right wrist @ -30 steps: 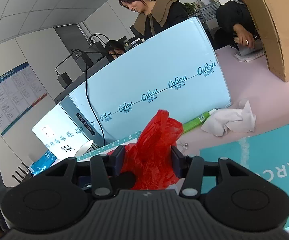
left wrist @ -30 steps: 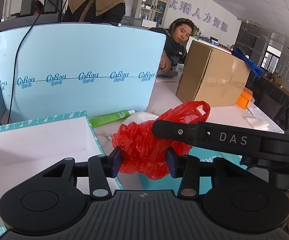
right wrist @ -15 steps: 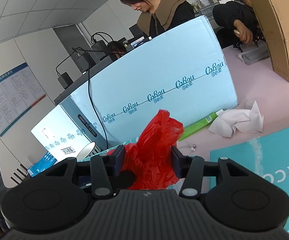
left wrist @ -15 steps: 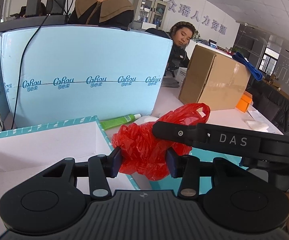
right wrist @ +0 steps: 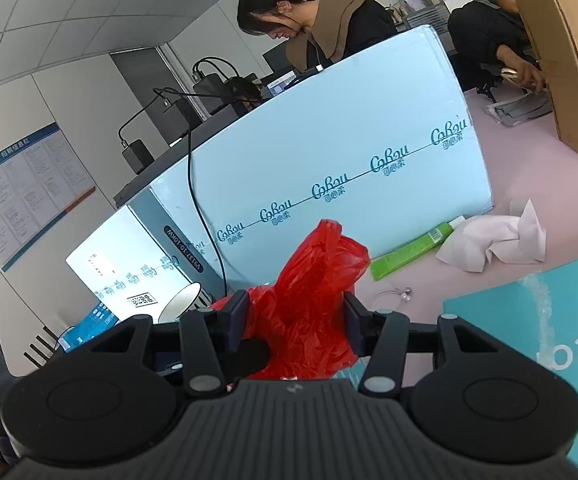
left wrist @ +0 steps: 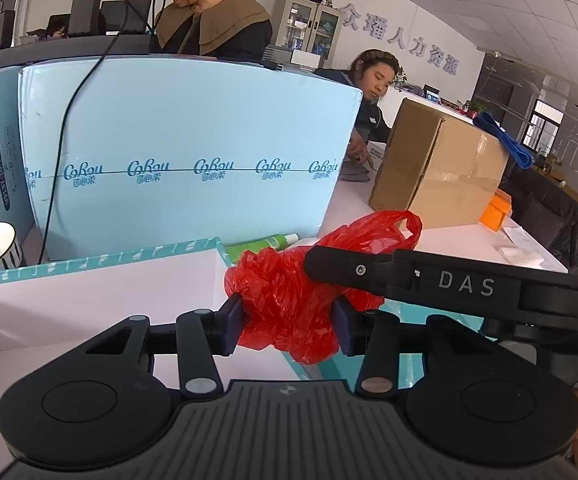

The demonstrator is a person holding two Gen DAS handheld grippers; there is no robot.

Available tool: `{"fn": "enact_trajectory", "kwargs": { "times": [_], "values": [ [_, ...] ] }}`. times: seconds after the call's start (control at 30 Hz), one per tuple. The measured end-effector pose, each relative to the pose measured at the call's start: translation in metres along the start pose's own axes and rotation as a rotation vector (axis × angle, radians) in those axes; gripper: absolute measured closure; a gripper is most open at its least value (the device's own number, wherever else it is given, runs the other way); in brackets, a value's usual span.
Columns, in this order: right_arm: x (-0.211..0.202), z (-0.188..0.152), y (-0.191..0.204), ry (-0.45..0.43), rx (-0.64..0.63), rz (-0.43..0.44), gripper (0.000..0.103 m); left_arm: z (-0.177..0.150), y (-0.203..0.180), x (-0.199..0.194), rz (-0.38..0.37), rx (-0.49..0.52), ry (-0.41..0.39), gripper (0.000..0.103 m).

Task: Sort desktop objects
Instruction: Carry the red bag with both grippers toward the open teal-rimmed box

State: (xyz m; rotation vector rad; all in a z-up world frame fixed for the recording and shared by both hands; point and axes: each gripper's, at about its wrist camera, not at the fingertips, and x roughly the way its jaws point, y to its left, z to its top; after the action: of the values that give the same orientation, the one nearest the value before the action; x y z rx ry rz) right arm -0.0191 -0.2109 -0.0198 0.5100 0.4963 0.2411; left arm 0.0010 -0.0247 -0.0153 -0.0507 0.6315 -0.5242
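Red plastic bag pinched by left gripper and right gripper, hung above teal box rim, handle loop up-right.

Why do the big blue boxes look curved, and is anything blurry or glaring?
Left wrist view: fisheye lens bows the blue carton and darkens the corners; the red plastic bag is sharp, and the cardboard box shows soft sheen. Right wrist view: same bending, with the scene tilted; even daylight, no strong glare, crumpled tissue crisp.
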Motion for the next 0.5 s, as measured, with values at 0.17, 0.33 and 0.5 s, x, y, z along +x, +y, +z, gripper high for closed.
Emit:
{"fn": "enact_trajectory", "kwargs": {
  "times": [0.17,0.33,0.5],
  "values": [
    [0.004,-0.002,0.004,0.003,0.002,0.006,0.049,0.0,0.004,-0.001,0.009,-0.002,-0.001,0.063],
    [0.008,-0.004,0.007,0.005,0.004,0.012,0.049,0.001,0.009,-0.002,0.018,-0.006,-0.002,0.063],
    [0.011,-0.006,0.01,0.013,0.005,0.016,0.049,0.0,0.012,-0.003,0.028,-0.013,0.002,0.063]
  ]
}}
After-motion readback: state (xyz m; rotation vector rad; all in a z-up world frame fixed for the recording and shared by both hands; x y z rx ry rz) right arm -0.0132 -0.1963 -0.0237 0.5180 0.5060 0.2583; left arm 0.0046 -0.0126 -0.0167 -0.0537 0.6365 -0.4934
